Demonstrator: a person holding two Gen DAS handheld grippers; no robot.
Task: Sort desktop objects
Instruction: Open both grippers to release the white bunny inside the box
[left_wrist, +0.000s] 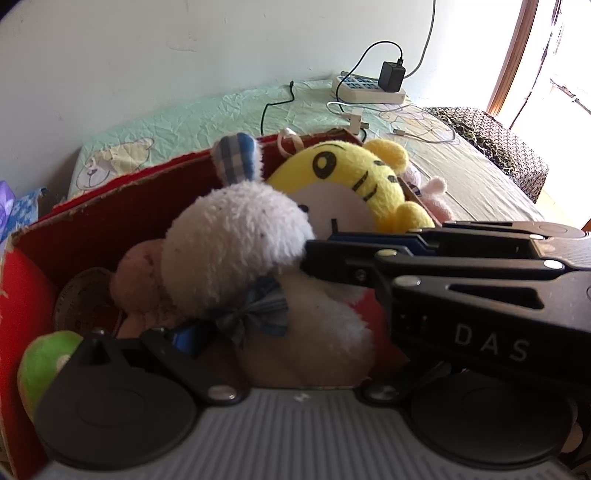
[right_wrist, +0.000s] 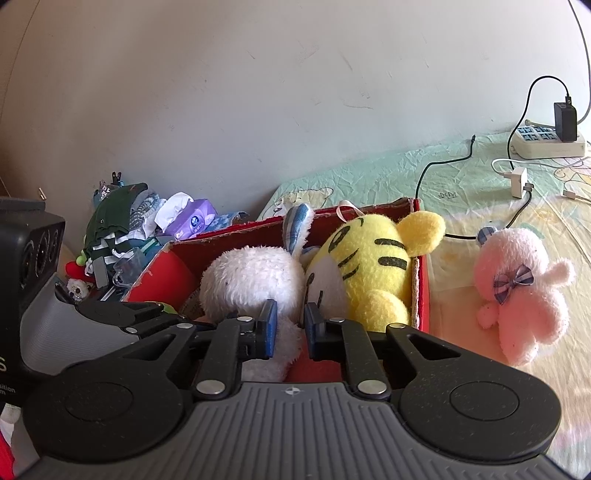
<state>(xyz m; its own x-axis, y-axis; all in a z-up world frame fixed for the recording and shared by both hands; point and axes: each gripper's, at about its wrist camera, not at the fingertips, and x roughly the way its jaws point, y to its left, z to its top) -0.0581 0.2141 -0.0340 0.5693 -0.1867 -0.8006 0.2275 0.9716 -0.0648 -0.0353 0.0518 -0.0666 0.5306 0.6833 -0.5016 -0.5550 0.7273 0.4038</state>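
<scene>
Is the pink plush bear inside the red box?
No, the pink plush bear sits on the sheet outside the red box, to its right in the right wrist view.

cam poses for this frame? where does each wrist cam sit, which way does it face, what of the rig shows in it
Left wrist: on the left tongs, low over the red box, facing across the white plush toward the wall and power strip; its own spread linkage shows, and the right tongs cross in from the right.
Right wrist: on the right tongs at the box's near side, facing the wall; own fingers show with a narrow gap, left tongs at the left edge.
Shared: box, white plush, yellow tiger plush, pink plush, power strip.
</scene>
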